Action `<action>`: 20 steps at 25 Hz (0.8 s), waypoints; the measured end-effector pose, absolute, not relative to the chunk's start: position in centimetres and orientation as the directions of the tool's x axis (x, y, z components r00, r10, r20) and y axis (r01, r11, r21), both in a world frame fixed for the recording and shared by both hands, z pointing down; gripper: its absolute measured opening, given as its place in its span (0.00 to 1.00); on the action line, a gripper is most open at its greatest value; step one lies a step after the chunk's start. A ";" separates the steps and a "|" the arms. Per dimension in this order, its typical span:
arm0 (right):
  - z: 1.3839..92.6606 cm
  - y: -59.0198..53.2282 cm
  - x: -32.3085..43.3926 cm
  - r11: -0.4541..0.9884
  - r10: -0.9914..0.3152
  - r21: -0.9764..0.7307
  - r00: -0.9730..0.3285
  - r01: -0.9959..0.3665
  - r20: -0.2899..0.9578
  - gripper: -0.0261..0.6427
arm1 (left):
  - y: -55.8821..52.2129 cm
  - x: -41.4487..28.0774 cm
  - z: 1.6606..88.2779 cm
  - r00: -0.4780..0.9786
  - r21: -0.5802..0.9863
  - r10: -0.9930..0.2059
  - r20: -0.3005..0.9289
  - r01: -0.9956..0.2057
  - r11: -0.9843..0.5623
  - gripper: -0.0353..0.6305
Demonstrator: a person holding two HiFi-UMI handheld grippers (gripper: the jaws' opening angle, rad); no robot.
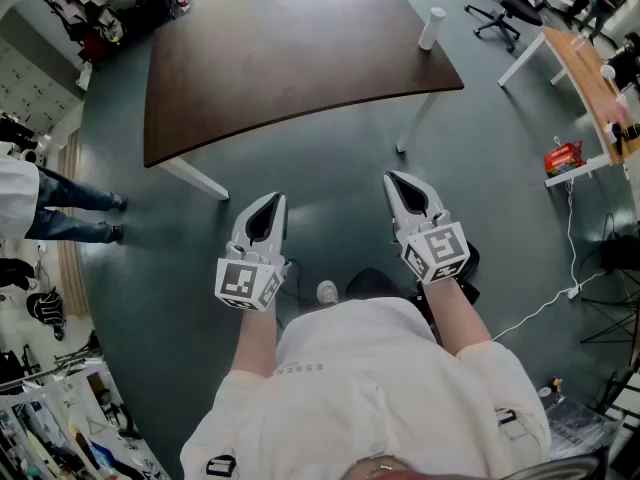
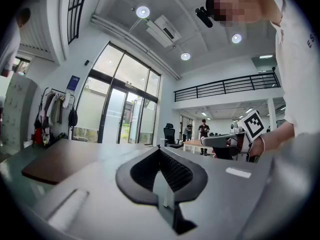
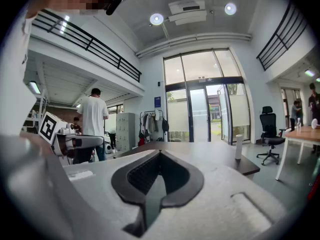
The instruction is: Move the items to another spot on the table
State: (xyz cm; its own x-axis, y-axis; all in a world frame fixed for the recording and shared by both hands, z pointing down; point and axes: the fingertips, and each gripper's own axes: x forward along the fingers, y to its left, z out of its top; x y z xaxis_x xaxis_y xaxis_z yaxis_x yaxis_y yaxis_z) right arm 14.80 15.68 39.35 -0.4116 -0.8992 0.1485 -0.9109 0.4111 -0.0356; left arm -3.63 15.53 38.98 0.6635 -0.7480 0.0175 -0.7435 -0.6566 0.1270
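A dark brown table (image 1: 290, 58) stands ahead of me, bare except for a white upright cylinder (image 1: 432, 28) near its right edge. My left gripper (image 1: 272, 201) and right gripper (image 1: 396, 179) hang side by side above the grey floor, short of the table's front edge. Both point toward the table. On each, the jaws meet at the tips with nothing between them. In the left gripper view the left gripper (image 2: 160, 151) is shut, with the tabletop (image 2: 55, 161) at its left. In the right gripper view the right gripper (image 3: 160, 154) is shut, and the cylinder (image 3: 239, 146) stands beyond it.
A person (image 1: 60, 208) stands on the floor at the left. An office chair (image 1: 500, 3) and a light wooden desk (image 1: 590, 68) are at the back right, a red object (image 1: 565, 156) under the desk's end. A white cable (image 1: 540, 308) runs across the floor at right.
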 end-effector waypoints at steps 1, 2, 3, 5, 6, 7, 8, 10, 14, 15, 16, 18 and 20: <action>39.5 15.4 15.2 0.397 -0.905 -0.038 -0.398 -0.917 0.151 0.03 | 15.3 -3.4 39.1 0.670 0.128 -0.743 0.017 -0.738 -0.663 0.07; 39.8 15.2 15.7 0.384 -0.910 -0.042 -0.386 -0.922 0.154 0.03 | 15.0 -3.1 39.2 0.676 0.130 -0.737 0.017 -0.732 -0.668 0.07; 40.0 15.0 16.1 0.373 -0.913 -0.045 -0.376 -0.927 0.157 0.03 | 14.8 -2.7 39.4 0.682 0.131 -0.732 0.017 -0.727 -0.674 0.07; 40.7 14.4 17.2 0.357 -0.918 -0.052 -0.361 -0.933 0.165 0.03 | 14.2 -1.8 39.8 0.693 0.133 -0.720 0.019 -0.716 -0.685 0.07; 41.0 14.0 17.8 0.351 -0.920 -0.056 -0.355 -0.935 0.168 0.03 | 13.8 -1.3 40.0 0.699 0.134 -0.715 0.023 -0.711 -0.691 0.07; 41.3 13.6 18.3 0.345 -0.921 -0.061 -0.351 -0.936 0.172 0.03 | 13.3 -0.7 40.2 0.704 0.136 -0.710 0.029 -0.707 -0.694 0.07; 41.5 13.0 18.9 0.341 -0.921 -0.067 -0.348 -0.938 0.174 0.03 | 12.7 -0.2 40.2 0.706 0.139 -0.707 0.035 -0.704 -0.696 0.07; 41.9 11.3 20.0 0.340 -0.921 -0.075 -0.348 -0.938 0.175 0.03 | 11.1 1.0 40.1 0.706 0.143 -0.707 0.041 -0.704 -0.696 0.07; 42.4 6.9 23.3 0.357 -0.915 -0.078 -0.365 -0.931 0.172 0.03 | 7.4 4.4 40.4 0.697 0.136 -0.716 0.044 -0.714 -0.687 0.07; 42.5 5.6 24.3 0.362 -0.913 -0.080 -0.371 -0.929 0.172 0.03 | 6.2 5.3 40.5 0.691 0.137 -0.721 0.045 -0.719 -0.681 0.07; 42.5 4.2 25.2 0.366 -0.911 -0.079 -0.374 -0.927 0.171 0.03 | 5.0 6.1 40.5 0.687 0.139 -0.726 0.045 -0.724 -0.676 0.07; 42.1 1.3 27.2 0.371 -0.911 -0.070 -0.377 -0.926 0.166 0.03 | 2.4 7.8 40.5 0.684 0.138 -0.728 0.038 -0.726 -0.674 0.07; 41.7 -1.7 29.5 0.372 -0.912 -0.054 -0.375 -0.927 0.165 0.03 | -0.2 9.6 40.6 0.683 0.133 -0.730 0.027 -0.726 -0.675 0.07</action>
